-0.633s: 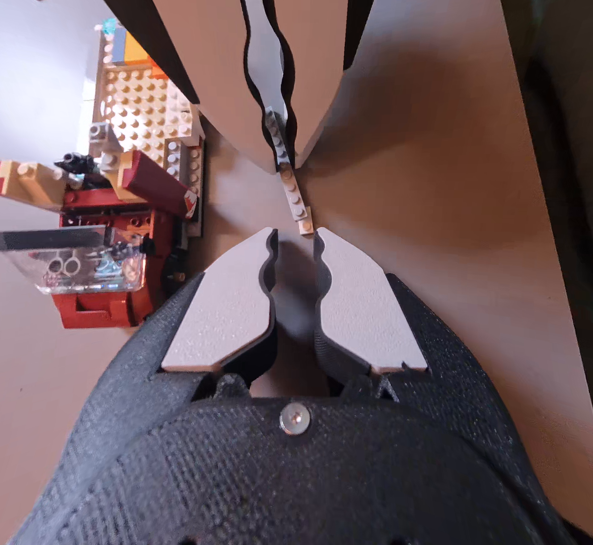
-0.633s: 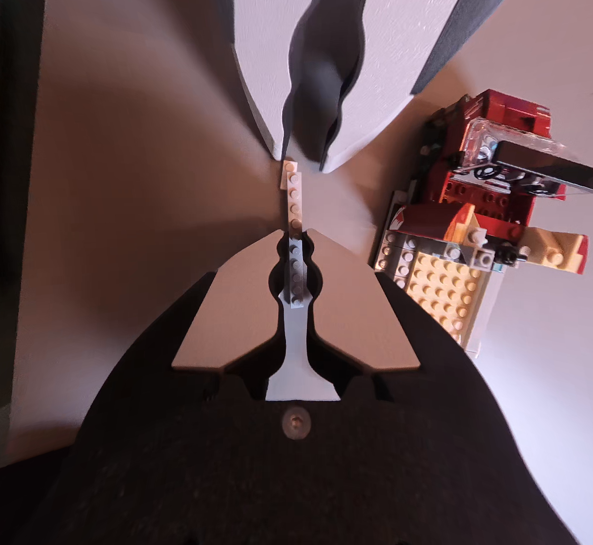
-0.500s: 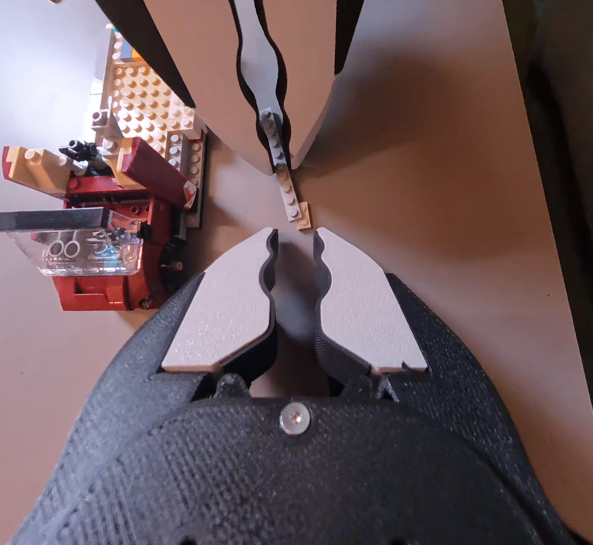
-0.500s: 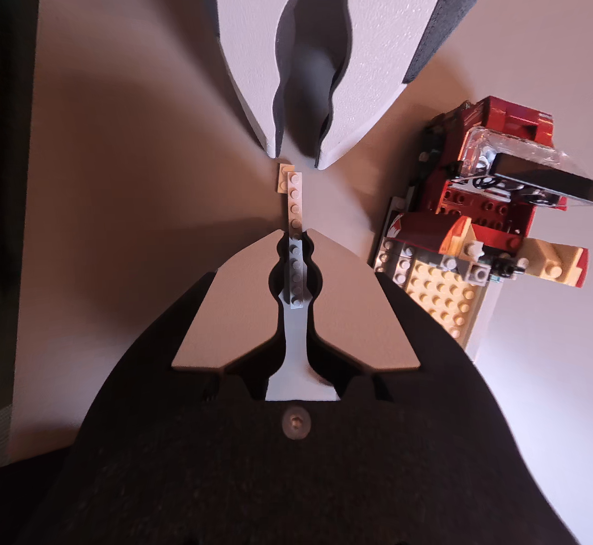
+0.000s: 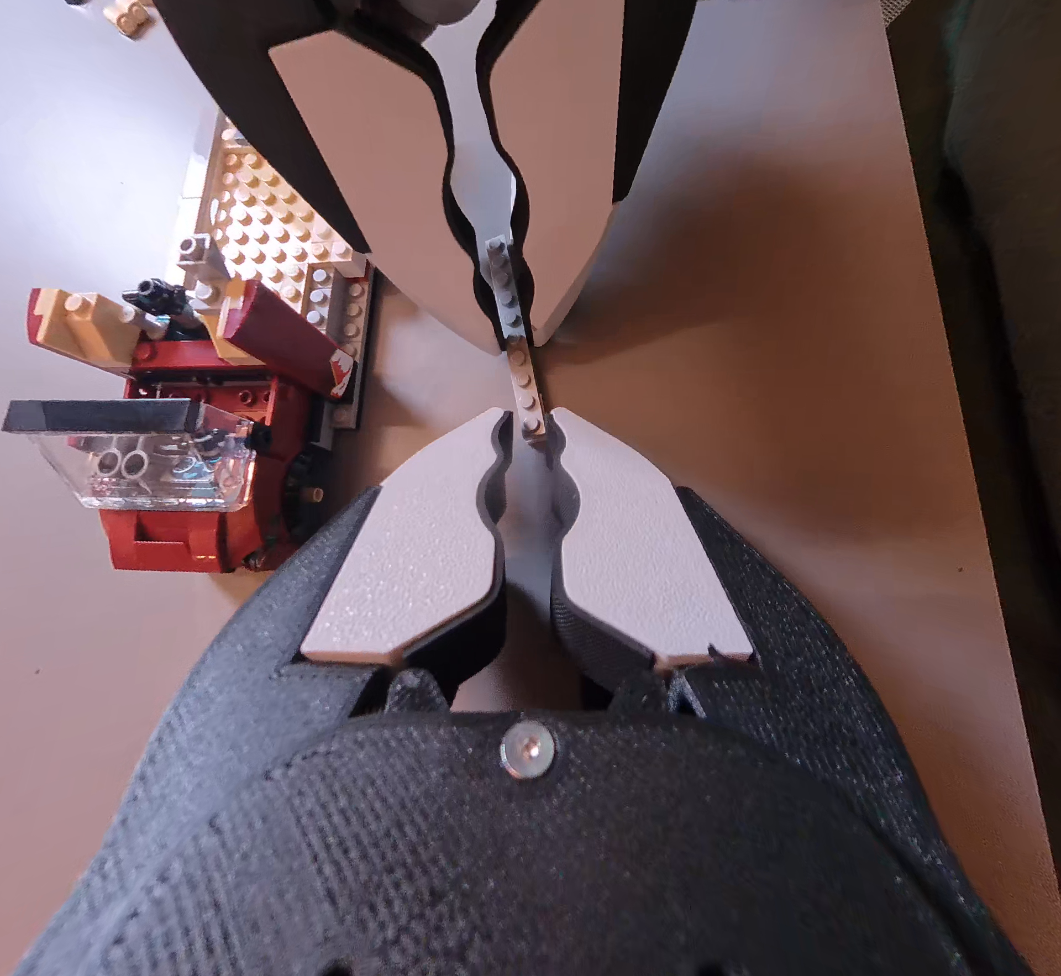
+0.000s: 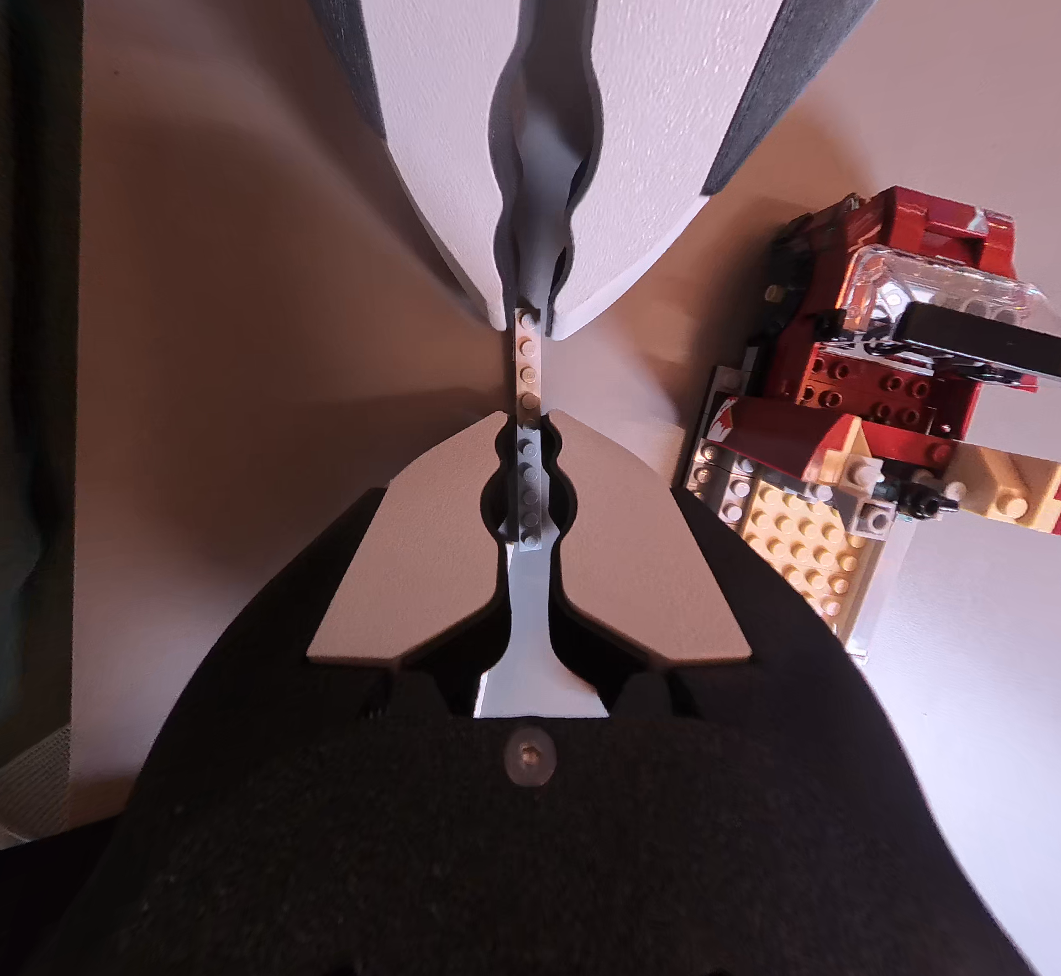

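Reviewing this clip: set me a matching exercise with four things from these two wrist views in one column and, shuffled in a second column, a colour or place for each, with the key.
Things:
1. long studded strip
2. windscreen piece
3. studded baseplate
4. table

Descriptions:
A. clear, on the dark red model
B. tan, behind the model
C. grey and tan, spanning between the two grippers
D. plain pale surface under everything

Pairs: 1-C, 2-A, 3-B, 4-D

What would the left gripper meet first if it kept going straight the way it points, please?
The grey-and-tan strip already reaches between the left gripper fingertips; straight beyond it, probably the right gripper holding the strip's far end, though depth is unclear.
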Action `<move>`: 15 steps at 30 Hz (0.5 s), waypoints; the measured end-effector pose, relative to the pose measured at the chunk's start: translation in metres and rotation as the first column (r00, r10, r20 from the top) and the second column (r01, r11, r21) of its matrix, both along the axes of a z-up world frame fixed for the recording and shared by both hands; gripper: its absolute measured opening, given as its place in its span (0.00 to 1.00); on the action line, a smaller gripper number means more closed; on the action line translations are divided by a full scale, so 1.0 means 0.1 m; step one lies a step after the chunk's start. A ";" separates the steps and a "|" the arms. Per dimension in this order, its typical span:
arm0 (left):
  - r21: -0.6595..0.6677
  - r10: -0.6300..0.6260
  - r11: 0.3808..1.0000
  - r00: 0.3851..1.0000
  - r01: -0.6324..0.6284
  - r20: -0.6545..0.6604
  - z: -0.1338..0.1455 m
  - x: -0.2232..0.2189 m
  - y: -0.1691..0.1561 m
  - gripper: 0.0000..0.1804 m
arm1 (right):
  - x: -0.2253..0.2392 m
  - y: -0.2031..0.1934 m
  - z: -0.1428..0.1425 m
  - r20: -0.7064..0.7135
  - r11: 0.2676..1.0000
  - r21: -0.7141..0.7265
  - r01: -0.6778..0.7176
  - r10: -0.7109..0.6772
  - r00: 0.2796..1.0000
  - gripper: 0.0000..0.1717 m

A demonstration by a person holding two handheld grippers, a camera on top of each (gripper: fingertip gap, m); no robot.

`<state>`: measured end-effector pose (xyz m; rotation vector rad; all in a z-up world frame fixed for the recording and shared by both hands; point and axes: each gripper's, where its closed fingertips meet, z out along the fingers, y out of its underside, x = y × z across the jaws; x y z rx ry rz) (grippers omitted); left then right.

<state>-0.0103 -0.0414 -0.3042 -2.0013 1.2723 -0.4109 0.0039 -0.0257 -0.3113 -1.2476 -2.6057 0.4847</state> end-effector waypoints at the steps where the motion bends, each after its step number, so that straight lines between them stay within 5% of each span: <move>1: -0.008 0.002 1.000 1.000 -0.002 0.001 -0.01 0.00 0.00 0.06 | 0.00 0.00 0.00 0.000 1.000 0.003 -0.001 0.001 1.000 0.05; 15: 0.018 0.017 1.000 0.998 -0.016 -0.058 -0.04 0.04 -0.01 0.05 | -0.10 -0.13 0.10 -0.070 0.992 -0.118 0.031 -0.040 0.997 0.02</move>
